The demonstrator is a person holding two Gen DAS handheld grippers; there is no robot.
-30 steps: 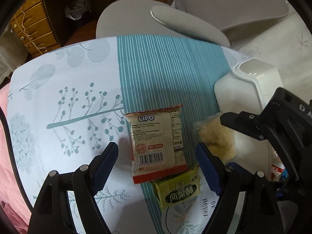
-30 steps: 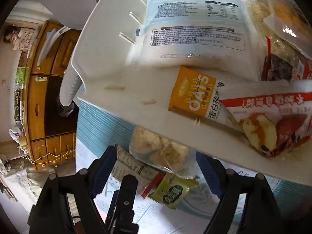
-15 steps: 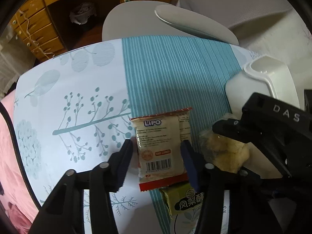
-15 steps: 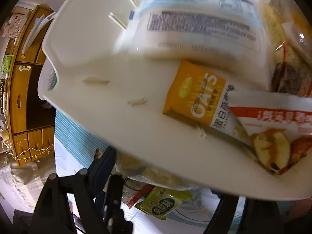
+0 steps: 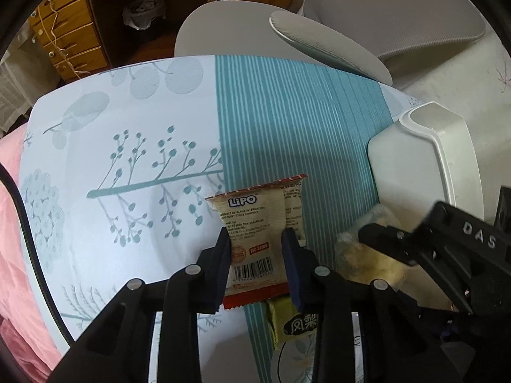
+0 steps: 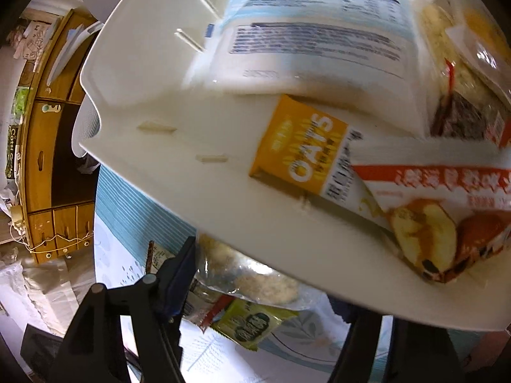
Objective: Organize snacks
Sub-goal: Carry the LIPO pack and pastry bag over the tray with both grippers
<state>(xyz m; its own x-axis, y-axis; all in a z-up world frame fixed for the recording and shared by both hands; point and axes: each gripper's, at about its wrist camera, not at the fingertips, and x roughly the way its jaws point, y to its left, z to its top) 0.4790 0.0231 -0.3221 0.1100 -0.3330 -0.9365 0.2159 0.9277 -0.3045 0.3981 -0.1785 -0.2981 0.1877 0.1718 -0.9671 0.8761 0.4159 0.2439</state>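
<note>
A cream Lipo packet (image 5: 255, 210) with red ends lies on the patterned cloth. My left gripper (image 5: 255, 245) is closing, and its pads pinch the packet's two long sides. Below it a green packet (image 5: 297, 322) peeks out, also visible from the right wrist as the green packet (image 6: 252, 322). A clear bag of pale crackers (image 6: 255, 281) lies against the white basket (image 6: 159, 95). My right gripper (image 6: 271, 284) straddles this bag with its jaws closing. One finger (image 6: 179, 271) is at the bag's edge, and the basket rim hides the other. The basket holds an orange oats pack (image 6: 300, 150) and other packets.
The white basket (image 5: 447, 146) stands at the table's right side. A grey chair (image 5: 351, 32) sits beyond the far edge, with wooden drawers (image 5: 70, 38) behind it. Pink fabric (image 5: 12, 255) lies past the left edge. The right gripper's black body (image 5: 463, 249) is close to my left one.
The left jaws came in from wide apart until they pinched the Lipo packet. The right gripper's visible finger moved in toward the clear cracker bag.
</note>
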